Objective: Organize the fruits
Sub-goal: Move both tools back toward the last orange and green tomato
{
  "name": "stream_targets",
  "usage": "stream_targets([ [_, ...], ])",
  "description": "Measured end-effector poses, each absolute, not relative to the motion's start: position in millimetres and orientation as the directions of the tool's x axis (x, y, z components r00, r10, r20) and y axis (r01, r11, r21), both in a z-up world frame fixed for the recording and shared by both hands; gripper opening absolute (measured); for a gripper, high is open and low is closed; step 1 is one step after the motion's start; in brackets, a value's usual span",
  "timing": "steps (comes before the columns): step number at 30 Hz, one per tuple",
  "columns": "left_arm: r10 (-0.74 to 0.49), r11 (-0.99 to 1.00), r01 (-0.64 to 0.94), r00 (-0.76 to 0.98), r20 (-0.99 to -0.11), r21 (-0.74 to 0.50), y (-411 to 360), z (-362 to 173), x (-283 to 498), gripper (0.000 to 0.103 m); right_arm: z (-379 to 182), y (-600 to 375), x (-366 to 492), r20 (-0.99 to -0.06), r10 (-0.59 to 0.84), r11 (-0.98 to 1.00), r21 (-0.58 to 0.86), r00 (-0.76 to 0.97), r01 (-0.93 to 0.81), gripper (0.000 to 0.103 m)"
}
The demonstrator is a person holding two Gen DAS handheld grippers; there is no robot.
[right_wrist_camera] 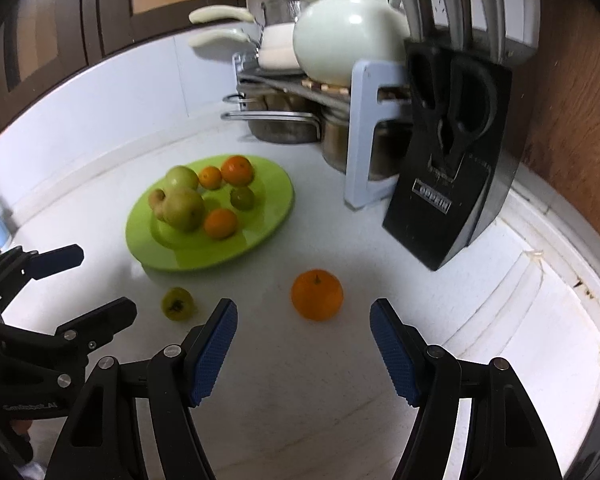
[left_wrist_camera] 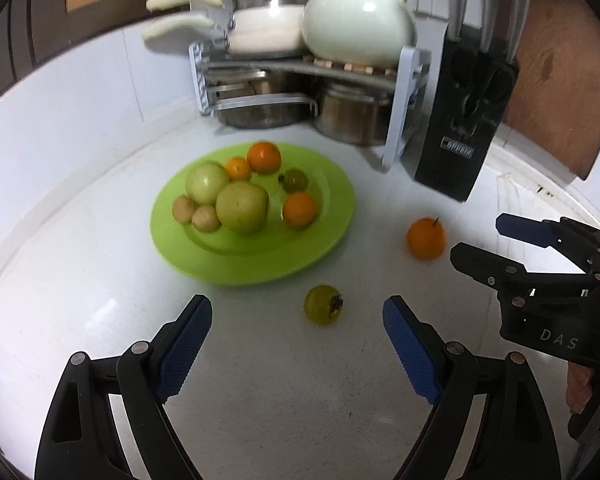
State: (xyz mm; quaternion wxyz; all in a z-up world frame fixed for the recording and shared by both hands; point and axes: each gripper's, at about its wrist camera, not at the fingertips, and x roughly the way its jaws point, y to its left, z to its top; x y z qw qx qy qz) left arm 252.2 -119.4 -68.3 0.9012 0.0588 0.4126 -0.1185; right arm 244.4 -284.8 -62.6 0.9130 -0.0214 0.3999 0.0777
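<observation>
Blue-padded fingers point(left_wrist_camera: 186, 354) of the left gripper point(left_wrist_camera: 298, 354) stand spread wide and empty over the white counter point(left_wrist_camera: 260, 400). Just beyond them lies a small round yellow-green fruit point(left_wrist_camera: 323, 304), its dark stem end turned right. Far left, a lime-green plastic plate point(left_wrist_camera: 324, 240) carries green apples and oranges. Right of the small fruit, a round orange point(right_wrist_camera: 317, 294) sits stem-up before the right gripper point(right_wrist_camera: 303, 354), likewise spread and empty.
</observation>
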Motion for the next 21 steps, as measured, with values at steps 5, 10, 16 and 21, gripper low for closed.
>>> stream_targets([
  [5, -0.142, 0.968, 0.251, 0.603, -0.785, 0.018, -127, -86, 264, 0.084, -79, -288, 256, -0.754, 0.122, 0.986, 0.020, 0.645, -0.163, 0.069],
  [10, -0.135, 0.968, 0.251, 0.575, -0.807, 0.017, -131, -100, 275, 0.078, -90, -292, 270, -0.774, 0.123, 0.986, 0.025, 0.621, -0.164, 0.069],
  [16, -0.139, 0.968, 0.252, 0.558, -0.818, 0.007, -135, -108, 285, 0.071, -100, -295, 283, -0.780, 0.126, 0.987, 0.036, 0.613, -0.157, 0.069],
  [21, -0.149, 0.963, 0.271, 0.544, -0.826, 0.005, -140, -111, 289, 0.059, -105, -293, 290, -0.784, 0.127, 0.986, 0.035, 0.608, -0.161, 0.066],
])
